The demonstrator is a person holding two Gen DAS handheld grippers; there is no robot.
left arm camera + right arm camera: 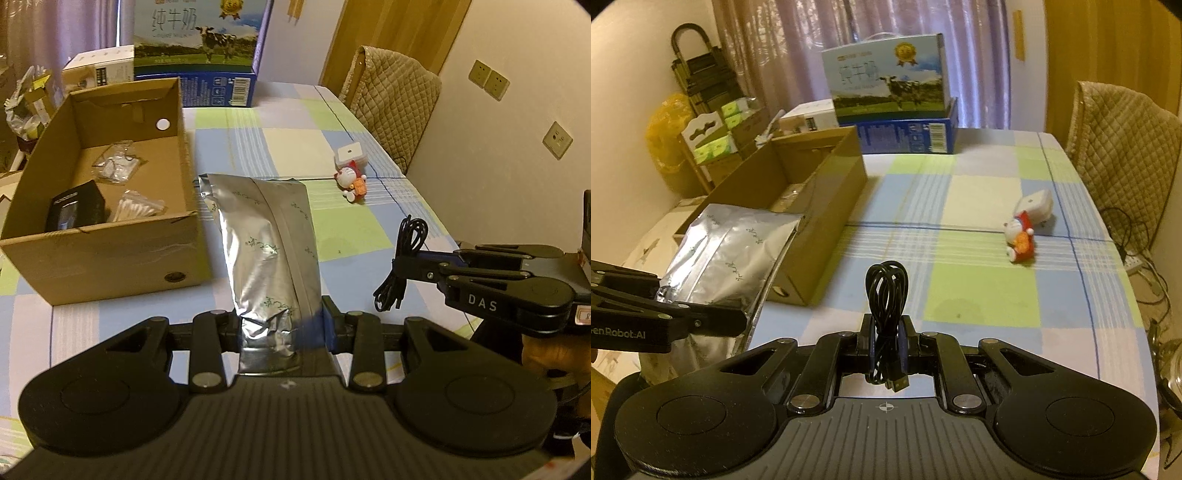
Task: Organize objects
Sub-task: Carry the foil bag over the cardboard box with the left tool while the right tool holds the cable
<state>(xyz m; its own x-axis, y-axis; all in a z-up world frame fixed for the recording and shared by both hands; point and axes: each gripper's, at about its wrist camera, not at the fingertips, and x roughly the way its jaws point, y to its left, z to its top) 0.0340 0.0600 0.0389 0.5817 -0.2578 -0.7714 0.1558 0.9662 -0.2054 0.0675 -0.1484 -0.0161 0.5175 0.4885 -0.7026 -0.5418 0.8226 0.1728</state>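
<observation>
A table (369,229) under a checked cloth fills a small room, with an open cardboard box (110,258) as the landmark. In the left wrist view, the left claw (282,328) pinches the near end of a silver foil pouch (269,236); its long axis runs away from the claw, alongside the box's right wall, so the opening lies just to its left. In the right wrist view, the right claw (888,336) clamps a coiled black cable (886,291) upright, with the box farther off to its left. The left claw is nearer the box.
</observation>
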